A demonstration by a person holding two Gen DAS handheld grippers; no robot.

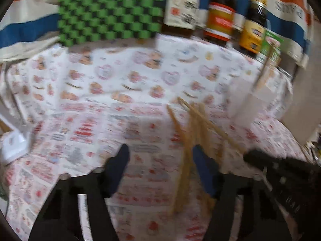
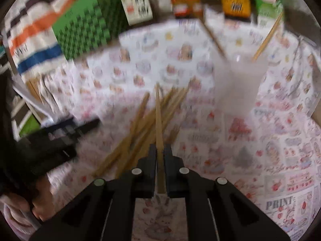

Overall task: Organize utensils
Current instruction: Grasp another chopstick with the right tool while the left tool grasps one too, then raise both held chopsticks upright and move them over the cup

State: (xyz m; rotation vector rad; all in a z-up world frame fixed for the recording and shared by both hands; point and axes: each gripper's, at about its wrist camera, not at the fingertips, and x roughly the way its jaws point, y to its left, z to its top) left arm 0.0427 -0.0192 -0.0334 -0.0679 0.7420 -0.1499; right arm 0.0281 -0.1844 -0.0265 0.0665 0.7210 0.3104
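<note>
Several wooden chopsticks [image 2: 138, 128] lie in a loose pile on the patterned tablecloth; the pile also shows in the left wrist view [image 1: 192, 132]. My right gripper [image 2: 159, 150] is shut on one chopstick [image 2: 158, 110] that points forward above the pile. A frosted cup [image 2: 238, 84] stands right of the pile with two chopsticks [image 2: 266, 38] leaning in it; the cup shows in the left wrist view [image 1: 258, 100]. My left gripper [image 1: 160, 154] is open, just left of the pile, and holds nothing.
A green checkered box [image 1: 112, 12] and several sauce bottles [image 1: 220, 16] stand along the back. A white box [image 1: 14, 144] sits at the left table edge. The left gripper shows at the left in the right wrist view [image 2: 60, 136].
</note>
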